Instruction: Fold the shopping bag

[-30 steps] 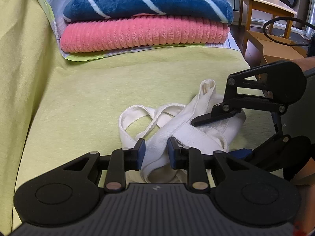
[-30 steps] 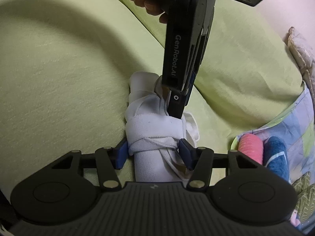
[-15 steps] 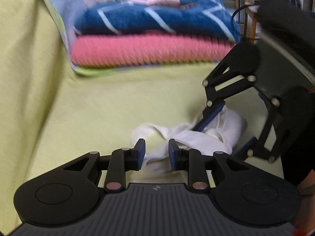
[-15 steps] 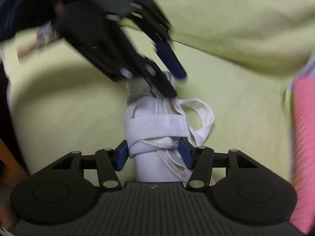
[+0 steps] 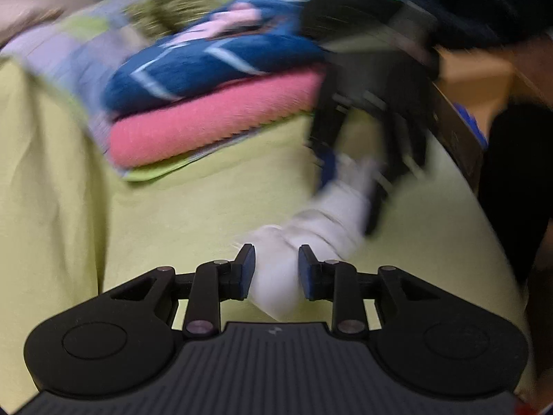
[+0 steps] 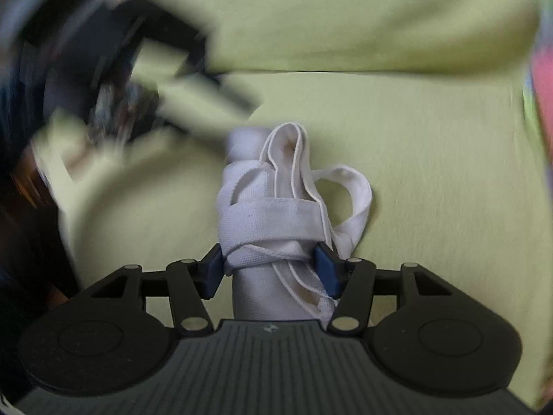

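The white shopping bag [image 6: 269, 214] is rolled into a bundle with its straps wrapped round it, and it lies on the yellow-green sofa cover [image 6: 414, 138]. My right gripper [image 6: 269, 269] is shut on the bundle's near end, with a pad on each side. In the left wrist view, which is blurred, the bag [image 5: 328, 207] runs from the right gripper [image 5: 349, 186] down to my left gripper [image 5: 276, 269]. Its pads stand a little apart with white cloth showing in the gap. In the right wrist view the left gripper [image 6: 221, 79] is a dark blur just off the bag's far end, not touching it.
A folded blue blanket [image 5: 214, 58] lies on a pink one [image 5: 214, 124] at the back of the sofa seat [image 5: 190, 214]. A cardboard box [image 5: 466, 79] and a person's dark sleeve [image 5: 518, 173] are at the right. The sofa's backrest rises behind the bag.
My left gripper has come off the bag's folds and swung away to the upper left in the right wrist view. The right gripper kept its hold as the bundle turned.
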{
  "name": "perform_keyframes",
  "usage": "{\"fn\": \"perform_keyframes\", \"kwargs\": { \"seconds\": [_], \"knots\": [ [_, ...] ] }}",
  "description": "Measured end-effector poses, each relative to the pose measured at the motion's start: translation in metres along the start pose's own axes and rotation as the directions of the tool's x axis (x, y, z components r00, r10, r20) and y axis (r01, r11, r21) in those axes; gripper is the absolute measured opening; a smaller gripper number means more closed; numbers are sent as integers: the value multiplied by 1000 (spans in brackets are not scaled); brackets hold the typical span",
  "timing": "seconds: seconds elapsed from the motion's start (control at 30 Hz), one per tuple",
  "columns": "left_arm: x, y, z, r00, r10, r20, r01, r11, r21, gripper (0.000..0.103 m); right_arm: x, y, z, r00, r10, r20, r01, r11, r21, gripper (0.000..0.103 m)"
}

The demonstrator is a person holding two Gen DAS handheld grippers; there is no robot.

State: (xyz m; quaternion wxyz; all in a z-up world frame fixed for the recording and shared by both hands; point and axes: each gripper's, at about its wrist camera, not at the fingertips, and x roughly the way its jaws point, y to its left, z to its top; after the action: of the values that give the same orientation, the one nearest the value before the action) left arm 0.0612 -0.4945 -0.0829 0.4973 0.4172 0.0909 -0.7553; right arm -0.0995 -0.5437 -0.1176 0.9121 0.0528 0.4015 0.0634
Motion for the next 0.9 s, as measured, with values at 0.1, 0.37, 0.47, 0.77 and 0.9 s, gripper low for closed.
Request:
{"fn": "perform_keyframes", "kwargs": {
  "seconds": [0.1,0.37,0.47,0.77,0.9],
  "knots": [
    [10,26,3,998,-58,-23,54,991,-124,39,17,55,-9,983,-183,-23,171,950,-261,53],
    [107,51,7,942,-217,-257,155,958,-242,44,34,99,-33,925,-379,18,334,790,-514,53],
    [136,48,8,931,-218,-293,140,954,-264,44,35,102,-37,918,-394,39,359,786,-503,53],
    [122,78,-18,846,-531,48,469,698,-541,21,40,107,-42,907,-416,62,393,787,-475,54],
    [110,66,-20,791,-609,57,567,696,-441,36,40,103,-38,911,-408,55,385,796,-467,56]
  ]
}}
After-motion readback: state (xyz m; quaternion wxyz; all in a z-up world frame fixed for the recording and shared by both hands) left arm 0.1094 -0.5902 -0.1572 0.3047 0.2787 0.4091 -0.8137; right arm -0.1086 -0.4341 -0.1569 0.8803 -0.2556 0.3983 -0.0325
